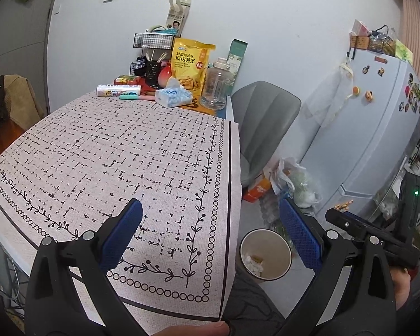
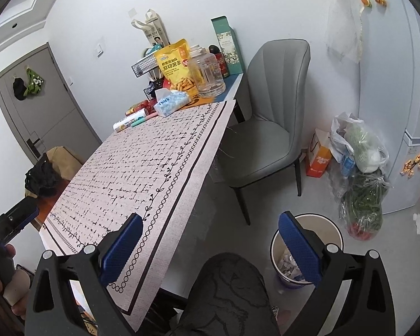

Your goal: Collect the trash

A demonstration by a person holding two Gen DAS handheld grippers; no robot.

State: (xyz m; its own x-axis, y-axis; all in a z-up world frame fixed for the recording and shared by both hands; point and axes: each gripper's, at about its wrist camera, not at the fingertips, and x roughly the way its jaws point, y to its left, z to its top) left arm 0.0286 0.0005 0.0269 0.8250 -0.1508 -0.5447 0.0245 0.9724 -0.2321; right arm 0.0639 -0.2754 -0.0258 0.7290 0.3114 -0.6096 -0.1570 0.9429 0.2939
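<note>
Bare tablecloth (image 1: 112, 145); clutter (image 1: 182, 75) beyond.

The cloth (image 1: 120, 151) over the surface is pale pinkish-white with a broken black grid, bordered by black vine sprigs, a row of black rings and one dark line; the left tool (image 1: 210, 235) has blue textured pads on black arms, and the right tool (image 2: 210, 249) the same; the snack bag (image 1: 190, 65) is yellow with orange sticks pictured; the tissue pack (image 1: 172, 98) is white and light blue; the chair (image 2: 268, 128) is grey; the bin (image 1: 264, 253) is cream inside, holding white scraps.
</note>
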